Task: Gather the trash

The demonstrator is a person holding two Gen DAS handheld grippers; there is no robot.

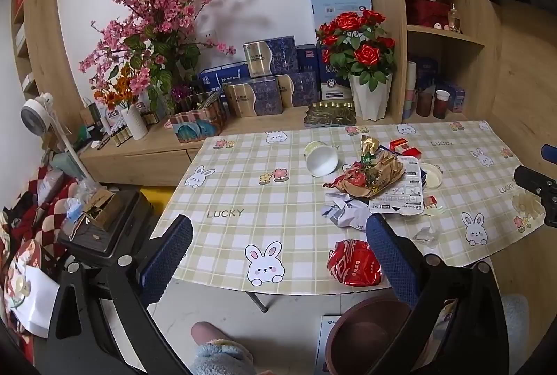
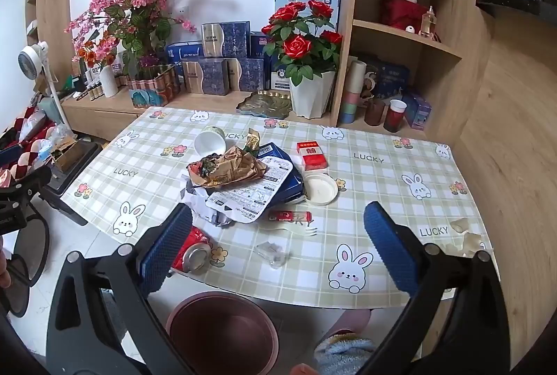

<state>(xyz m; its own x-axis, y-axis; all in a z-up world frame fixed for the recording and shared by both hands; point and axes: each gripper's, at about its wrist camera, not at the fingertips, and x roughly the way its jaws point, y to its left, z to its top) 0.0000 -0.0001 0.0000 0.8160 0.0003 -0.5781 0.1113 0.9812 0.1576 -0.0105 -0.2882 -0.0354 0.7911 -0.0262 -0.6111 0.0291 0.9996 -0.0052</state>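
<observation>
Two tools hang spread wide and empty above the near edge of the worktop, gripping nothing: the left tool over the near-left part of the checked rabbit-print cloth, the right tool over the near-middle. Closest to both, a crushed red can lies on its side at the near edge, beside the right tool's left finger. A scrap of clear plastic sits a little farther in, with a white plastic fork and a small red sachet just behind it. Mid-worktop, a heap of trash gathers: crumpled white paper, a brown paper wrapper lying on a white printed tray lid, and a dark blue tray beneath. A round white lid rests just right of the heap, a red-and-white carton behind it, and a tipped white cup toward the far edge. On the floor below the near edge stands a brown bin, open and beside a person's knee
</observation>
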